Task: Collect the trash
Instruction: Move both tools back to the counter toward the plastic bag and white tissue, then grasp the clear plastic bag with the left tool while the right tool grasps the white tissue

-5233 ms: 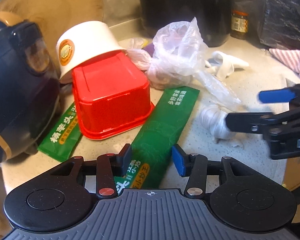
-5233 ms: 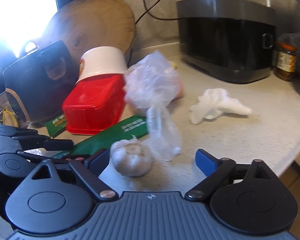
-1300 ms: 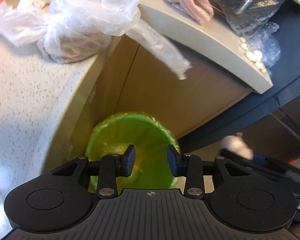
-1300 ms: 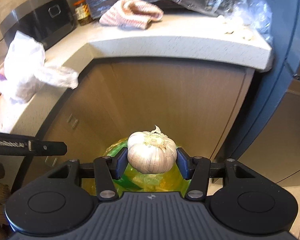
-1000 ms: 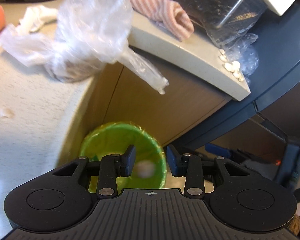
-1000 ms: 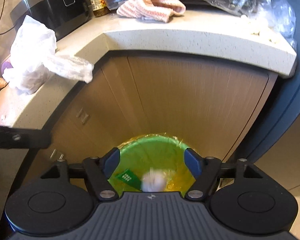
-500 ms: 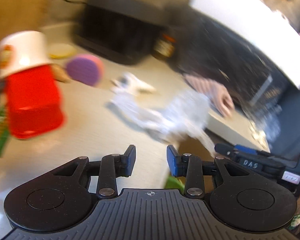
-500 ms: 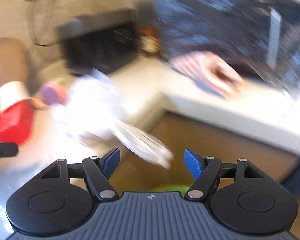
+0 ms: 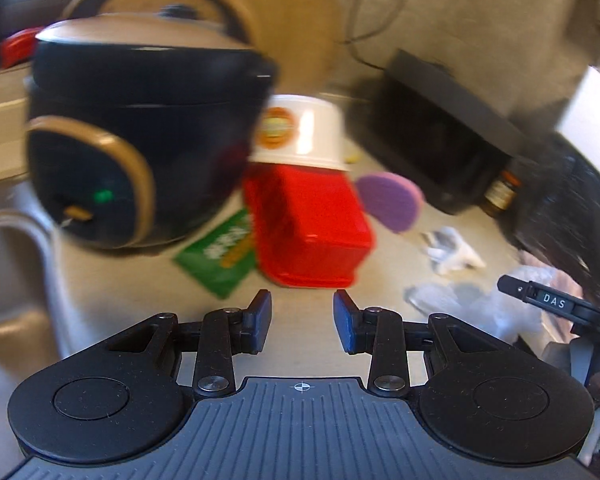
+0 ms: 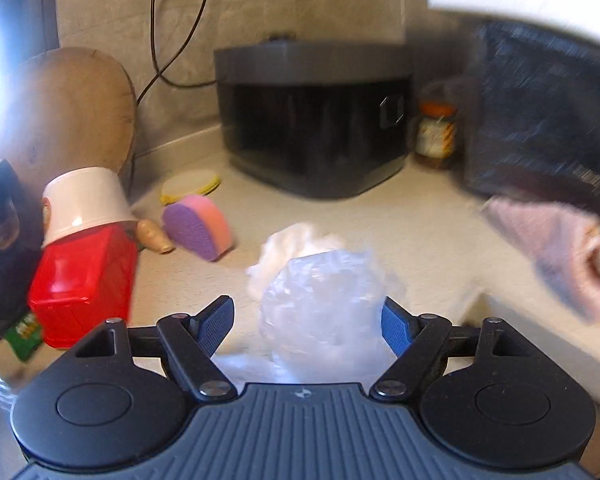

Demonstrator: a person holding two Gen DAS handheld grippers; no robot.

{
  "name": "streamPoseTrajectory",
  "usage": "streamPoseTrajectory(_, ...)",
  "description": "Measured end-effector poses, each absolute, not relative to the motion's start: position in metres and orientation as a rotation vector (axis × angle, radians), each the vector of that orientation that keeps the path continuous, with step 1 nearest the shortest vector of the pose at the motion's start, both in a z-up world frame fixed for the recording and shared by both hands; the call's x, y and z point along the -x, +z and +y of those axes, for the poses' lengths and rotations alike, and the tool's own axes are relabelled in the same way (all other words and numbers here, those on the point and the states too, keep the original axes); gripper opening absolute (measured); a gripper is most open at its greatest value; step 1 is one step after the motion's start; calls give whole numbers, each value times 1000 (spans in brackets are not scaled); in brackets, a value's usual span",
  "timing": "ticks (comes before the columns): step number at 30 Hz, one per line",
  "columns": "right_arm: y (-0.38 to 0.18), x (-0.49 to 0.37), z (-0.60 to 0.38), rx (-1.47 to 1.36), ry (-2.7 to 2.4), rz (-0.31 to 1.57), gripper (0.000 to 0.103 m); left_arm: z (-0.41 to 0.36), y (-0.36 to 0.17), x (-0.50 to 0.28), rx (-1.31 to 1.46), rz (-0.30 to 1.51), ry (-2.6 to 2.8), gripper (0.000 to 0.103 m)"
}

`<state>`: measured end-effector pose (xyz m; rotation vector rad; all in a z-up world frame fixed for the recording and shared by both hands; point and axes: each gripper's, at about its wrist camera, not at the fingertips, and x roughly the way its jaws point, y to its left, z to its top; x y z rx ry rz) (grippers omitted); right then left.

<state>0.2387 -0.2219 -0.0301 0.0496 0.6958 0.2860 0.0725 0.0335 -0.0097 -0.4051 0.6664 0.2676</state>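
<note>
My left gripper [image 9: 302, 320] is open and empty above the pale counter, just short of an overturned red container [image 9: 308, 232] with a white cup [image 9: 300, 132] behind it. A green packet [image 9: 220, 260] lies at the container's left. My right gripper [image 10: 308, 322] hangs over a crumpled clear plastic bag [image 10: 320, 300]. Its jaws are opening, and the bag shows between the blue pads without touching them. A white tissue [image 10: 296, 248] lies just behind the bag. One finger of the right gripper [image 9: 548, 304] shows in the left wrist view.
A dark rice cooker [image 9: 140, 132] and a sink [image 9: 4, 280] stand at the left. A black appliance [image 10: 312, 120], a jar [image 10: 436, 136] and a round wooden board [image 10: 72, 112] line the back wall. A purple sponge [image 10: 198, 228] and a striped cloth [image 10: 560, 248] lie on the counter.
The garlic left the right gripper and fell into the green bin. Both grippers then swung up from the bin to the countertop, and the right jaws stand wider.
</note>
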Motion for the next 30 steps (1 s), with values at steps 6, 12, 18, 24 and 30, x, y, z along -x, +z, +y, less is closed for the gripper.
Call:
streamPoseTrajectory(6, -43, -249, -184, -129, 499, 794, 78, 38, -10, -59, 394, 664, 315, 38)
streamPoseTrajectory(12, -42, -235, -159, -136, 725, 823, 78, 21, -13, -65, 360, 700, 267, 38)
streamPoseTrajectory(18, -25, -228, -182, -115, 694, 740, 78, -18, -6, -88, 294, 678, 64, 38)
streamPoseTrajectory(24, -19, -243, -232, -118, 506, 682, 76, -71, -3, -138, 168, 686, -84, 38)
streamPoseTrajectory(30, -51, -246, -255, -97, 455, 783, 53, -107, -41, -186, 38, 797, -81, 39)
